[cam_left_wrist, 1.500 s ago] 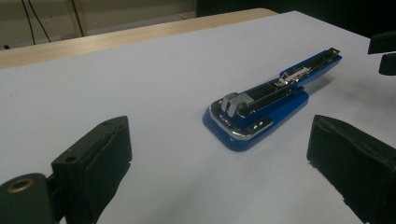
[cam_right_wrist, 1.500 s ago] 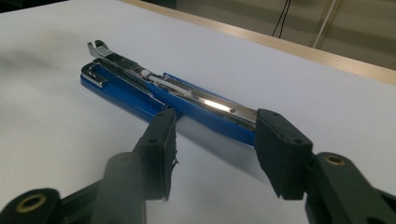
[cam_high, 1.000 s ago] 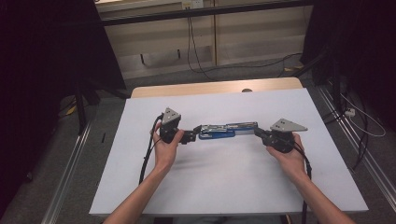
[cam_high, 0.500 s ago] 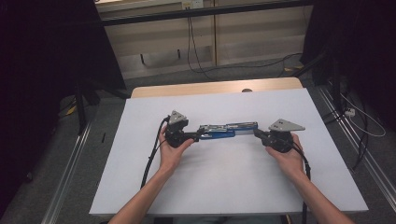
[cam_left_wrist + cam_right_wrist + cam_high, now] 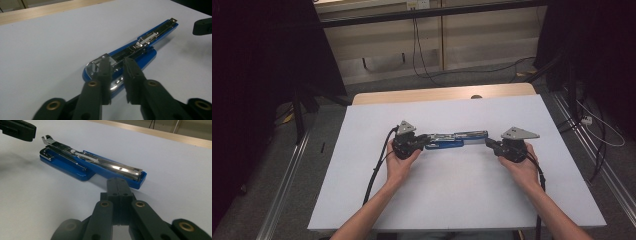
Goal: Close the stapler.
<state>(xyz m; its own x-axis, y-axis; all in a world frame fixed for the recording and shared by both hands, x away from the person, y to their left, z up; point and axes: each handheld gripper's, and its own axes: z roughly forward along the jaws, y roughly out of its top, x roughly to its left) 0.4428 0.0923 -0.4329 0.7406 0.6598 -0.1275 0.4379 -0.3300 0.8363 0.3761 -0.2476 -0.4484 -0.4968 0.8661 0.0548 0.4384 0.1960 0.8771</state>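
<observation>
High view — left gripper (image 5: 421, 141) at opened blue stapler (image 5: 452, 140), jaws parted

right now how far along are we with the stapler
Done: the stapler lies swung open flat on the table, metal magazine exposed. In hand: the left claw, jaws slightly apart, sits over its hinge end without a clear grip; the right claw is shut, just off the other end. Left: apparently gripping and handling it.
</observation>
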